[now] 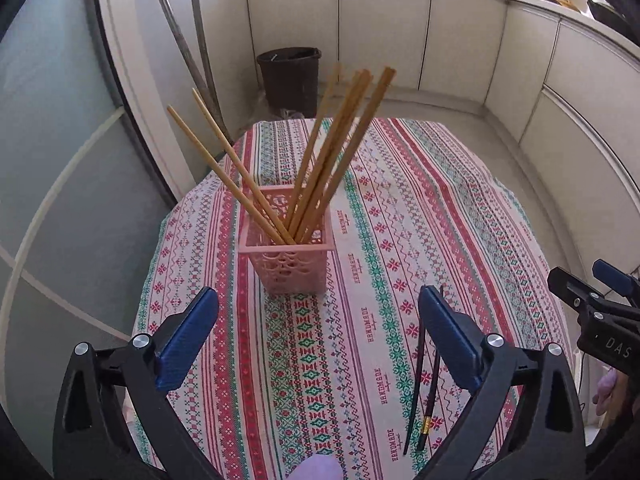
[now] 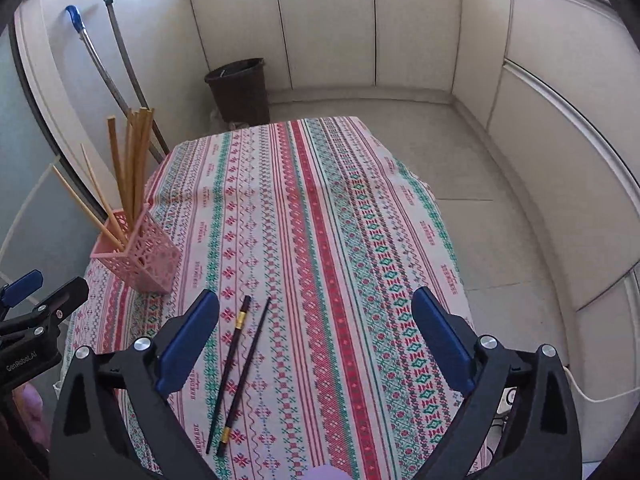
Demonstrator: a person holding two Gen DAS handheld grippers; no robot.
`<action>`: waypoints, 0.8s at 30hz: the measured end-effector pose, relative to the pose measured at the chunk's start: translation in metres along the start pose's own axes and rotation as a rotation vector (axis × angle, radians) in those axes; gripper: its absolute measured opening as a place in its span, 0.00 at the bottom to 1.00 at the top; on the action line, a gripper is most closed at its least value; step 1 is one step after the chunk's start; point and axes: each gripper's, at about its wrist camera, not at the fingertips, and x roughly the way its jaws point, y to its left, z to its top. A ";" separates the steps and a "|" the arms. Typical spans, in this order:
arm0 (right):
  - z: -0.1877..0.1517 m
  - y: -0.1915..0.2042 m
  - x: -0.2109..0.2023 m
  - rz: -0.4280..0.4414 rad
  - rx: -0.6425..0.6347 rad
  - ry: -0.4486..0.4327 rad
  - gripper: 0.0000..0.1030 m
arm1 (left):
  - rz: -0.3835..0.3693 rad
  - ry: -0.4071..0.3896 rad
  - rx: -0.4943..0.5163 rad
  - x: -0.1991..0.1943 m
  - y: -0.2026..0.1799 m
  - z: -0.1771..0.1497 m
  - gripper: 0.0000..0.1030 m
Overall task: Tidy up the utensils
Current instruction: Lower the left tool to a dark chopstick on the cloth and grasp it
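A pink lattice holder (image 1: 285, 249) stands on the patterned tablecloth (image 1: 400, 220) with several wooden chopsticks (image 1: 340, 148) leaning out of it. My left gripper (image 1: 318, 312) hangs open just in front of the holder, nothing between its blue pads. Two dark chopsticks (image 1: 424, 376) with gold bands lie on the cloth by its right finger. In the right wrist view the same dark pair (image 2: 236, 372) lies side by side, nearer the left finger of my open right gripper (image 2: 316, 316). The holder (image 2: 140, 254) stands at the cloth's left edge there. The other gripper's body (image 2: 36, 320) shows at far left.
A dark waste bin (image 2: 240, 88) stands on the floor beyond the table's far end. Two mop handles (image 2: 116, 64) lean against the wall at left. White cabinet doors (image 2: 360, 28) line the back and right. The table (image 2: 444, 240) drops off to tiled floor on the right.
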 end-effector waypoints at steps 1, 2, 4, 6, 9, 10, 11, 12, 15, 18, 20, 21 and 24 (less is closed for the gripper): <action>-0.004 -0.006 0.004 0.001 0.016 0.025 0.92 | 0.002 0.018 0.016 0.006 -0.004 -0.002 0.93; -0.007 -0.011 0.007 0.004 0.029 0.047 0.92 | 0.004 0.029 0.027 0.010 -0.010 -0.003 0.93; -0.015 -0.019 0.014 0.010 0.056 0.094 0.93 | 0.007 0.068 0.058 0.022 -0.019 -0.006 0.93; -0.021 -0.025 0.020 0.015 0.073 0.133 0.93 | 0.008 0.114 0.086 0.036 -0.028 -0.009 0.93; -0.025 -0.030 0.027 0.018 0.079 0.167 0.93 | 0.023 0.166 0.130 0.055 -0.041 -0.014 0.93; -0.026 -0.031 0.027 0.017 0.081 0.169 0.93 | 0.021 0.197 0.151 0.064 -0.046 -0.016 0.93; -0.026 -0.032 0.028 0.017 0.084 0.172 0.93 | 0.016 0.223 0.165 0.072 -0.050 -0.017 0.93; -0.026 -0.034 0.029 0.020 0.089 0.175 0.93 | 0.009 0.253 0.179 0.080 -0.055 -0.018 0.93; -0.026 -0.040 0.032 0.037 0.115 0.195 0.93 | -0.012 0.313 0.190 0.098 -0.064 -0.018 0.93; -0.027 -0.047 0.037 0.053 0.145 0.218 0.93 | -0.019 0.355 0.173 0.114 -0.068 -0.016 0.93; -0.027 -0.052 0.039 0.063 0.168 0.231 0.93 | -0.036 0.377 0.154 0.121 -0.070 -0.014 0.93; -0.027 -0.055 0.040 0.070 0.183 0.238 0.93 | -0.048 0.389 0.140 0.125 -0.071 -0.012 0.93; -0.026 -0.063 0.043 0.093 0.230 0.256 0.93 | -0.068 0.408 0.115 0.134 -0.073 -0.010 0.92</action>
